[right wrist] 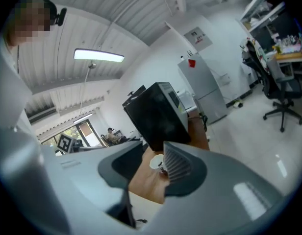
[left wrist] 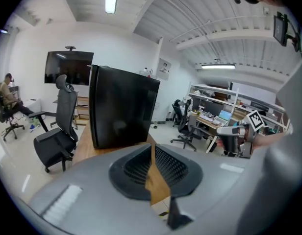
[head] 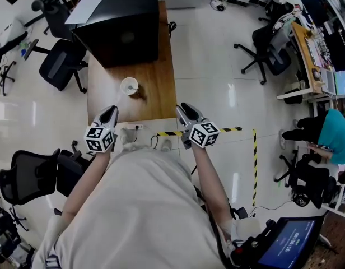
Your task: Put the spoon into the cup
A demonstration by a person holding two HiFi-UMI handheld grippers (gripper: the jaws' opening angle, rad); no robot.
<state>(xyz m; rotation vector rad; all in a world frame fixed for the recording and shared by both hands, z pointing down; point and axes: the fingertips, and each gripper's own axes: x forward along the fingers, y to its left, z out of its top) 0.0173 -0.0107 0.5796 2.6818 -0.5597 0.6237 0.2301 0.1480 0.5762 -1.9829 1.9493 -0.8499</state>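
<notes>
A white cup [head: 129,86] stands near the middle of the wooden table [head: 158,83], and a thin spoon [head: 130,87] seems to rest inside it. Both grippers hover off the table's near end, pointing at it. My left gripper [head: 110,114] is empty, its tips together. The right gripper [head: 185,111] holds nothing and has its jaws apart. In the right gripper view the cup [right wrist: 156,161] shows far off between the spread jaws of the right gripper [right wrist: 150,153]. The left gripper [left wrist: 152,148] shows only table wood through a thin slit.
A big black box [head: 119,21] fills the table's far end, behind the cup. Office chairs [head: 60,63] stand left of the table. A power strip [head: 130,128] and yellow-black floor tape [head: 239,130] lie by the near end. A seated person in teal [head: 336,134] is at the far right.
</notes>
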